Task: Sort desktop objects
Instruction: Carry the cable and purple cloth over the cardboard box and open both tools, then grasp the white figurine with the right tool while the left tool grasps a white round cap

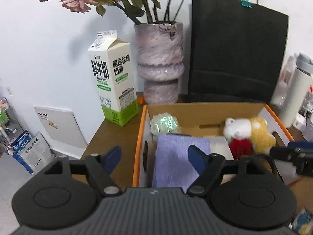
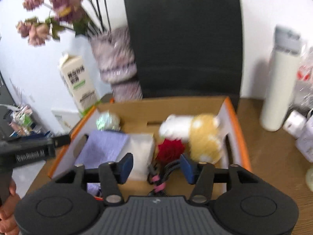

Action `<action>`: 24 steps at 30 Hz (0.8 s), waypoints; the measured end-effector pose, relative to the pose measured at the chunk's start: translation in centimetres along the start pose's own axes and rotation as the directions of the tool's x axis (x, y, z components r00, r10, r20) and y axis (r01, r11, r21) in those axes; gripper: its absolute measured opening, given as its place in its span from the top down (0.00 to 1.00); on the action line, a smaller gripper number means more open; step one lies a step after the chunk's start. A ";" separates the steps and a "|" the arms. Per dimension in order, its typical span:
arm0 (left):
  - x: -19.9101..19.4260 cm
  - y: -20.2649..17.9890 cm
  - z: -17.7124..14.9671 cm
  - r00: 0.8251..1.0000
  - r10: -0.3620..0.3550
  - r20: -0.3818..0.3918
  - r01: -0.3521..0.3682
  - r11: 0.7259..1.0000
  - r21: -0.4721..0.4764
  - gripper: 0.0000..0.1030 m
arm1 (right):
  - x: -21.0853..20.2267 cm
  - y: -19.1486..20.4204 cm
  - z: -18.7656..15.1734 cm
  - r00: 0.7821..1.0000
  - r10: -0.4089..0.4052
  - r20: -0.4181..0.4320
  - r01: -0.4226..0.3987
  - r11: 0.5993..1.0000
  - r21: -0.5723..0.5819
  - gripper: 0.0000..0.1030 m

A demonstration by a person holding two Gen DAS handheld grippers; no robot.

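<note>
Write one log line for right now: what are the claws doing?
left claw: open, empty | right claw: open, empty | both over cardboard box | inside: plush toy, purple cloth

From my feed I count one cardboard box (image 1: 205,113) holding one purple cloth (image 1: 174,156), one green ball (image 1: 166,124), two plush toys (image 1: 250,133) — white and yellow — and one red rose (image 1: 240,146). Far behind: one milk carton (image 1: 113,82), one vase (image 1: 160,62), one black bag (image 1: 236,54), one white bottle (image 1: 293,94).

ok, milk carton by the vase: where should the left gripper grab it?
Take the milk carton across its flat side panels, mid-body below the gabled top. It stands upright on the desk, with the vase close on its right and the box in front, so come in level from the open front-left, left gripper open wide.
</note>
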State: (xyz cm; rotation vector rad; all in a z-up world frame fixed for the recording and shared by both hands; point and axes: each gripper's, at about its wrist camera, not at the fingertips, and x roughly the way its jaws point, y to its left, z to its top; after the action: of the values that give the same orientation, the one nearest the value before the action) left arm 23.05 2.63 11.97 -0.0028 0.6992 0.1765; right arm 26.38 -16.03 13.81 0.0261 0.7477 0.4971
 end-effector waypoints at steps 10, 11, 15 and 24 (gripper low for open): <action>-4.5 1.6 -7.4 0.986 -0.154 -0.071 0.154 0.988 -0.007 0.07 | -7.1 1.0 -5.9 0.978 -0.156 0.140 0.176 0.974 -0.141 0.25; -5.1 1.7 -8.7 0.985 -0.158 -0.066 0.157 0.988 -0.009 0.07 | -8.0 1.3 -7.1 0.973 -0.160 0.169 0.186 0.971 -0.149 0.21; -6.6 2.0 -14.0 0.980 -0.180 -0.089 0.178 0.983 -0.035 0.06 | -11.0 2.2 -12.4 0.967 -0.132 0.217 0.166 0.974 -0.151 0.19; -10.3 1.8 -21.8 0.988 -0.131 -0.079 0.130 0.991 -0.015 0.07 | -12.3 3.4 -21.9 0.981 -0.118 0.151 0.135 0.984 -0.113 0.19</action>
State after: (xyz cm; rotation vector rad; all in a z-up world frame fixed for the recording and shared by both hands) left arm 1.11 1.38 1.95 -0.0656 0.7752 0.0543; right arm 2.90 -21.73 6.23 -0.0994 0.5721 0.4141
